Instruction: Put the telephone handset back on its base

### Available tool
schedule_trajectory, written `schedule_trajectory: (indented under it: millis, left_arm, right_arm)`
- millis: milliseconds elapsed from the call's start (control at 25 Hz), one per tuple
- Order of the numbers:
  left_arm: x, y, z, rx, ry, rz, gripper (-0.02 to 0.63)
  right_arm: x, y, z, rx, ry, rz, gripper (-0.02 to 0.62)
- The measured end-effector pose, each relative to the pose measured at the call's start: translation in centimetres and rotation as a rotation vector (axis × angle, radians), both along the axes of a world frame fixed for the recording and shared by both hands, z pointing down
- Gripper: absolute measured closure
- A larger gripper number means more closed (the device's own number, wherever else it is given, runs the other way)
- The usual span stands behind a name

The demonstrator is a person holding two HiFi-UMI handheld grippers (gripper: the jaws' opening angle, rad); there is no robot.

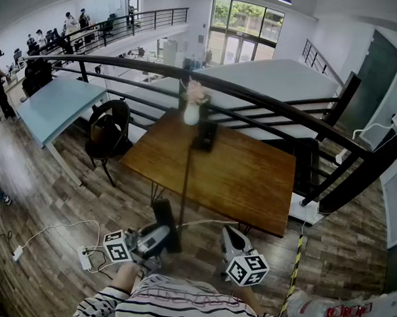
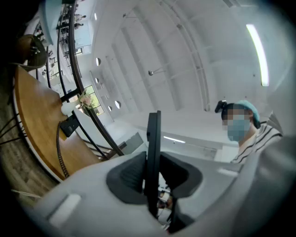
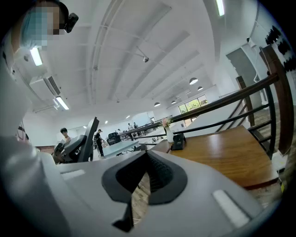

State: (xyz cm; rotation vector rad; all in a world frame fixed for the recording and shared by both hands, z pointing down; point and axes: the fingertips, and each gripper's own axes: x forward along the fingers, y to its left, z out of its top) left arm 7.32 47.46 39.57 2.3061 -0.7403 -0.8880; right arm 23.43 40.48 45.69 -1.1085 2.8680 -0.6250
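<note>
Currently the left gripper clamps the slim black telephone handset; the right gripper is closed and empty. The black telephone base stands well ahead, at the far edge of the brown wooden table.

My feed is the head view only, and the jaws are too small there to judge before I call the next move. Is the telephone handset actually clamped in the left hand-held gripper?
Observer: Yes. In the left gripper view the handset stands edge-on between the pads of the left hand-held gripper, and both pads press on it.
Operator: And the right one, is it carrying anything?
Observer: No. In the right gripper view the right hand-held gripper has its jaws together at the tips, with nothing between them.
</note>
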Motion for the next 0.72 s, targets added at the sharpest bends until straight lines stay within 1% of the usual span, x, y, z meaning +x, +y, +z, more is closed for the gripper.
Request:
schedule_trajectory:
  millis: [160,320,520,720]
  left_arm:
    - [0.8,-0.6,-0.2,-0.007,-0.003,0.002,0.529]
    - [0.4,-1.3,0.2,-0.018,0.002,-0.003,0.529]
    - [-1.2,-3.7,0.8,-0.029,0.037,-0.008,0.529]
    - [-4.5,-7.1,1.2,-0.042,0.062,0.019,0.531]
  right_arm:
    - [0.5,-0.9,-0.5,-0.001,-0.041,-0.011,0.597]
    - [-0.2,-1.8,-0.1,-0.013,-0.033,-0.022,0.597]
    - [-1.9,-3.8,0.4,-0.027,-0.022,-0.035,0.597]
    - [-5.3,-6.9,0.6,-0.042,-0.012,-0.025,0.597]
